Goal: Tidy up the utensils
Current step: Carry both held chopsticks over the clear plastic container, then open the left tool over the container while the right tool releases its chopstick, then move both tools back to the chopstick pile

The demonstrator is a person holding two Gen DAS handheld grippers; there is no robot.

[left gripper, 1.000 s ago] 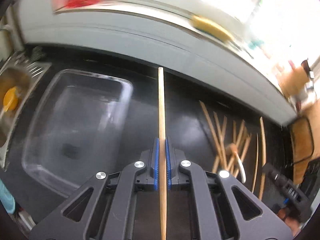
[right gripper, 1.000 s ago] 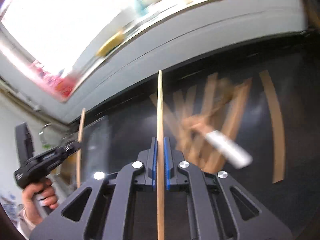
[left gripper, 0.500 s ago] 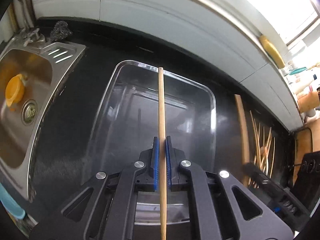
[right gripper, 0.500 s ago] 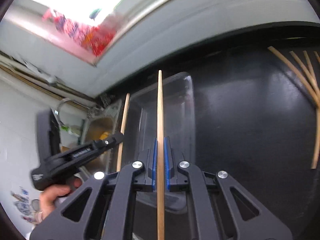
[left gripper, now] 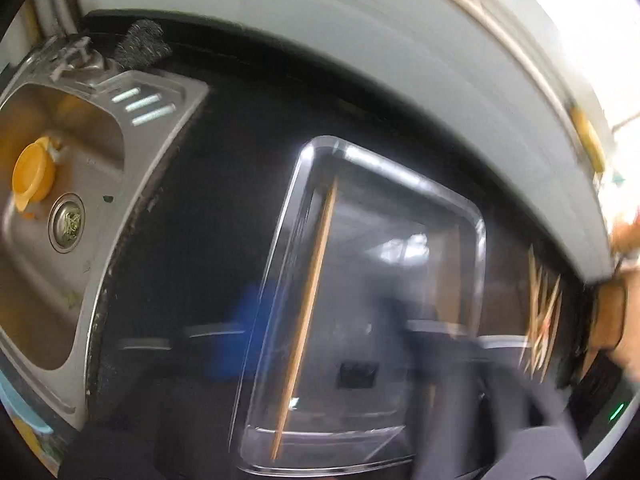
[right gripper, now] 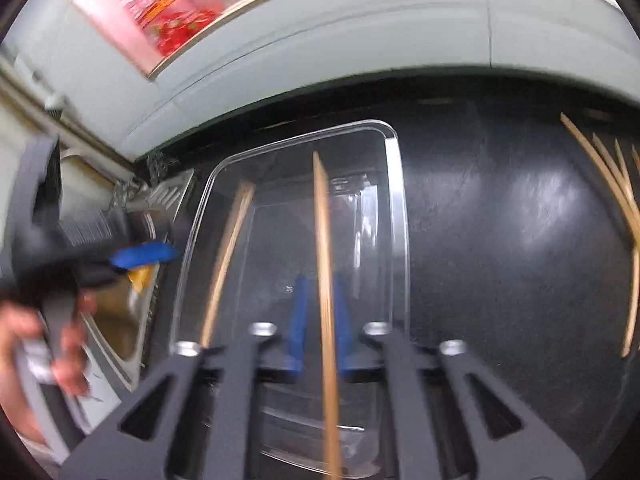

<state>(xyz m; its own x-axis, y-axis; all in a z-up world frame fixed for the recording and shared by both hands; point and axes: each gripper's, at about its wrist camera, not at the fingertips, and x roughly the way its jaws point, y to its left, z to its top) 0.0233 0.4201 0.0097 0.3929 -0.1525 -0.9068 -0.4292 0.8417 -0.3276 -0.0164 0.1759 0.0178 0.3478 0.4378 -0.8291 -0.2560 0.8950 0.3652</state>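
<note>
Here both grippers are hanging over the clear tray [right gripper: 400,216], which is sitting on the black counter [right gripper: 500,208] just beside the steel sink [left gripper: 80,184].

The right gripper [right gripper: 320,312] is pointing down into the tray, and its jaws are opening: the blue pads [right gripper: 298,316] are standing clear on either side of a wooden chopstick [right gripper: 326,280], with a gap showing on both sides, so nothing is pressing on it. That chopstick is running lengthwise over the tray's middle, from near the far rim back past the camera.

The left gripper [right gripper: 132,254] is showing in the right view at the tray's sink side, gripped by a hand [right gripper: 44,344]; its jaws are opening too and standing wide, with nothing between them. In its own view its fingers are only a dark and blue smear. A second chopstick [left gripper: 308,312] is lying apart from it inside the tray, slanting along the wall nearest the sink; whether it is fully resting on the floor I cannot tell through the blur.

More chopsticks [right gripper: 624,216] are lying in a loose heap on the counter, well apart from the tray on the side away from the sink.
</note>
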